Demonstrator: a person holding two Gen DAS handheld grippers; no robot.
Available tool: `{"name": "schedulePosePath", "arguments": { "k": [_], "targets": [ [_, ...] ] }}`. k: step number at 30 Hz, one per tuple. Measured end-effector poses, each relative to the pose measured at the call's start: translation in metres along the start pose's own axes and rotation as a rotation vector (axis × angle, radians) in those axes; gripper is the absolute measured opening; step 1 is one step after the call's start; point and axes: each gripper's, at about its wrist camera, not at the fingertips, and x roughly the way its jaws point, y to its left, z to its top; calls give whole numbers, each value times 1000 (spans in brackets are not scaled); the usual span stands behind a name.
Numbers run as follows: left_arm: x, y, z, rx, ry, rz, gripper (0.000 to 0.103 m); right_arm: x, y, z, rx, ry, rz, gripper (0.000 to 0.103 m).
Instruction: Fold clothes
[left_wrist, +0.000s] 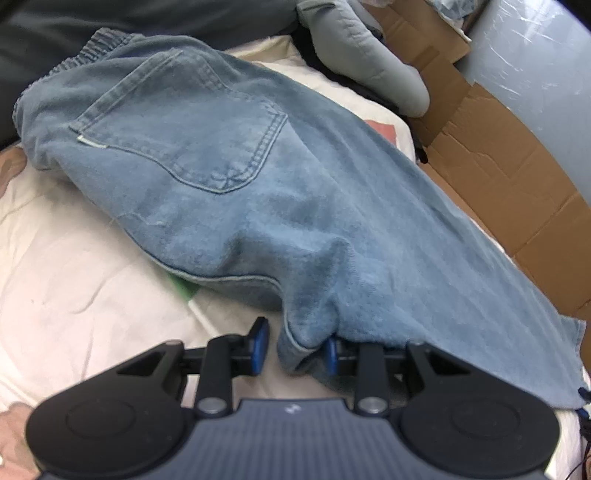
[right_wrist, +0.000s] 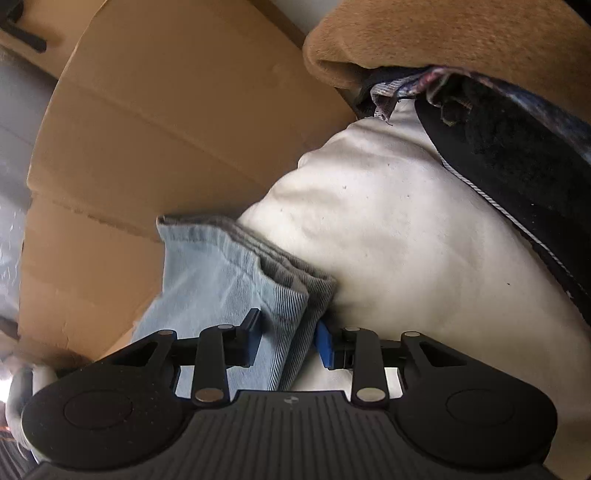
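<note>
- Left gripper (left_wrist: 295, 345) stood open; a fold of the blue jeans (left_wrist: 207, 155) hung between its jaws, spreading ahead over the white sheet (left_wrist: 74, 266).
- Right gripper (right_wrist: 286, 343) held the jeans' hem between its pads, cardboard (right_wrist: 166, 110) ahead-left.

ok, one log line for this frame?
task: fold clothes | garment: light blue denim trousers on white sheet | left gripper: open, fabric fold between pads | right gripper: trouser hem between pads, grip unclear

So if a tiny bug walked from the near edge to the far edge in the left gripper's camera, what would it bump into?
Left gripper → hem fold of the blue jeans → back pocket → stretchy waistband → dark cloth at the far edge.
</note>
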Motion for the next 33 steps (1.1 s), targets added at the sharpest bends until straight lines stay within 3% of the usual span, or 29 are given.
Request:
{"name": "schedulePosePath", "arguments": {
  "k": [5, 6, 7, 11, 16, 22, 27, 33],
  "targets": [
    [1, -3, -3, 14, -25, 11, 34, 9, -5, 4, 33, -10, 28, 37],
    [1, -3, -4, 8, -28, 8, 31, 9, -6, 4, 38, -11, 30, 37],
    [0, -3, -4, 7, -26, 4, 22, 10, -5, 4, 38, -11, 27, 37],
    [-3, -3, -3, 8, -23, 2, 17, 11, -2, 5, 40, -2, 20, 20],
    [-11, -2, 2, 15, -21, 5, 16, 1, 0, 7, 67, -3, 18, 14],
    [-11, 0, 2, 15, -16, 1, 16, -7, -12, 0, 112, 28, 24, 18],
    [-7, 1, 2, 8, -7, 2, 16, -8, -16, -8, 86, 50, 61, 33],
    [-4, 5, 3, 26, 0, -11, 17, -2, -10, -6, 37, 12, 38, 34]
  ]
}}
